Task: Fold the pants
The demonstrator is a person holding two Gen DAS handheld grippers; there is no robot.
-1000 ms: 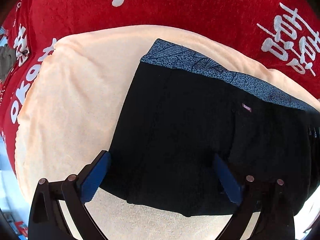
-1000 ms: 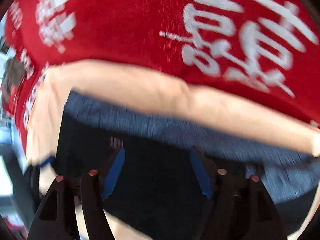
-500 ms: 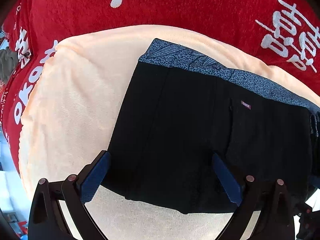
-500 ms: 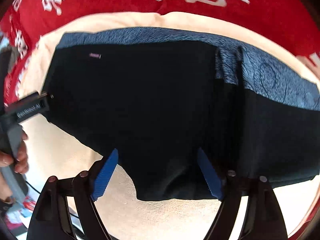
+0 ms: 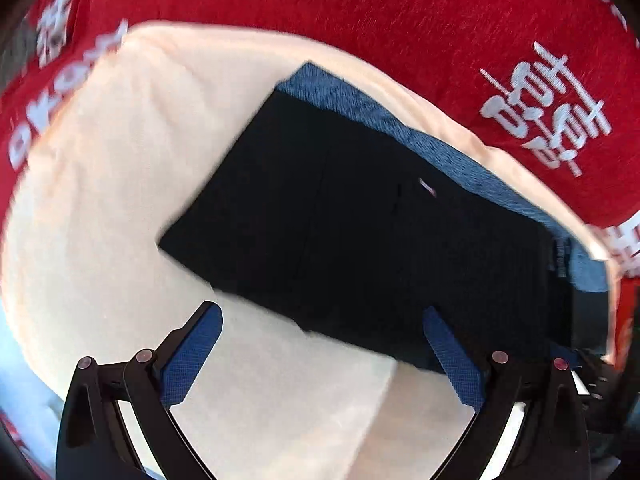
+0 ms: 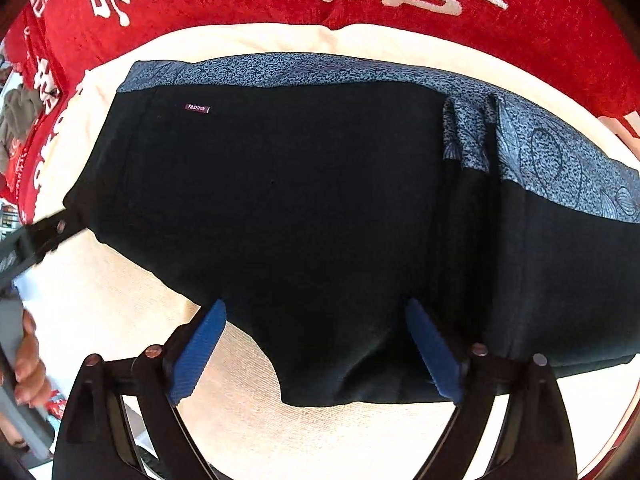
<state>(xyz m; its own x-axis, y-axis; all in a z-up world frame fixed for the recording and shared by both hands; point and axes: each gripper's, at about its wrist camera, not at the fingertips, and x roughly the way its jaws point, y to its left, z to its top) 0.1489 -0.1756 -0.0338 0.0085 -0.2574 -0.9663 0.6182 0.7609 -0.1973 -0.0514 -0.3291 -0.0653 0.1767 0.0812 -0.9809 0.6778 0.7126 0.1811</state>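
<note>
Black cloth, the pants (image 6: 304,216), lies folded into a thick block on a peach towel (image 5: 100,208), itself spread over a red blanket (image 6: 540,40); the speckled blue waistband (image 6: 280,70) runs along the far edge. The right gripper (image 6: 316,344) hangs over the near edge with its jaws spread wide, having just been opening; cloth shows between the pads but they don't press it. The left gripper (image 5: 320,344) is released too, over the near left corner, mostly above bare towel. At the right, layers sit uneven, with a pleat (image 6: 472,136) in the waistband. My worry: a pinch here may catch only the top layer, so the stack would slide apart when lifted. A low pad could also snag the towel and drag it along. The left view is blurred, so that hand's aim looks unsure.
</note>
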